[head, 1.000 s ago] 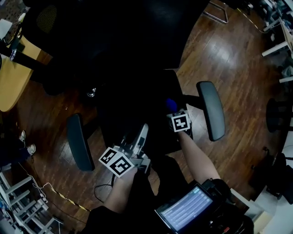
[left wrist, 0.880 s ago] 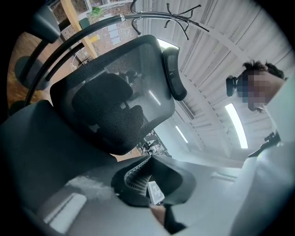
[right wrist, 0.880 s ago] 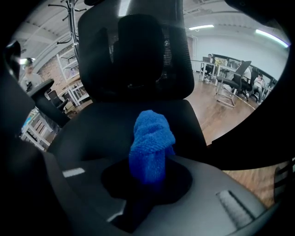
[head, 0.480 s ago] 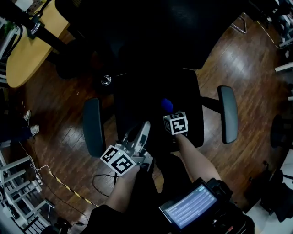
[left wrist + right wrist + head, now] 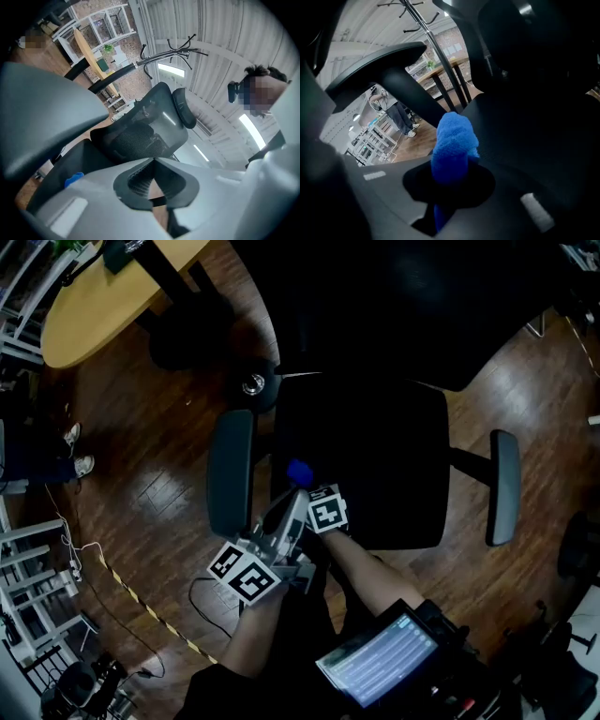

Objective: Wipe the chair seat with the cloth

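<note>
Below: cloth (image 5: 299, 472), black chair seat (image 5: 375, 456), wood floor (image 5: 141, 474).

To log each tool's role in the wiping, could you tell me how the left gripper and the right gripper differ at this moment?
The right gripper is shut on the blue cloth, while the left gripper is shut on nothing. In the head view the right gripper reaches out over the chair seat, whereas the left gripper sits further back, at the seat's front corner. Both have their jaws together.
</note>
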The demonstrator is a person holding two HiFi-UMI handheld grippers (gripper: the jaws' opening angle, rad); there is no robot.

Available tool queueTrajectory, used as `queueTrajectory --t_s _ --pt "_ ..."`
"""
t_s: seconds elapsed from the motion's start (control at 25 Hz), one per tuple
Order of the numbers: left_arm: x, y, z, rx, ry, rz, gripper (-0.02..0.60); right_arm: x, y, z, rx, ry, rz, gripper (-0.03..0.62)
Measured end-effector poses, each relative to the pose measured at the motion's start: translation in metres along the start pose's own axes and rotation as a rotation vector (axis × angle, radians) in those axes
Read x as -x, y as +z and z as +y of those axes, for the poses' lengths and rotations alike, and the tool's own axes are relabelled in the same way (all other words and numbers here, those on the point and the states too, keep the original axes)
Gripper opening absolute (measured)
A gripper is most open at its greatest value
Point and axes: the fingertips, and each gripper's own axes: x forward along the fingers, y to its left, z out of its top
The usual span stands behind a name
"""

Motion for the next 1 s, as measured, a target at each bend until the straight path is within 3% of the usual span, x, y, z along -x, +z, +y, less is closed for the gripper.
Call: queueTrajectory --t_s 0.16,0.32,0.48,0.6,0.84,1.0 --pt "0.007 -0.002 0.005 0.003 0.006 -0.005 -0.006 0.003 0.004 -0.003 0.051 -0.033 -0.020 0.048" --pt "0.000 -0.008 -0.002 0.000 -0.017 0.021 -0.006 0.015 -0.001 -0.022 0.011 -0.057 -0.006 0.048" --pt "-0.019 -0.018 -0.009 -0.005 -0.050 0.063 -0.006 0.045 -0.010 -0.070 -0.021 -0.157 -0.017 0.048" --pt "-0.041 -0.037 -0.022 -0.010 -0.087 0.109 -0.006 0.072 -0.039 -0.115 -0.068 -0.232 0.010 0.048" --pt "-0.083 -0.082 -0.053 -0.034 -0.179 0.239 -0.006 0.163 -0.055 -0.195 -0.145 -0.424 -0.043 0.048" --pt "-0.099 -0.110 -0.066 -0.029 -0.213 0.295 -0.006 0.191 -0.076 -0.218 -0.159 -0.464 -0.027 0.048"
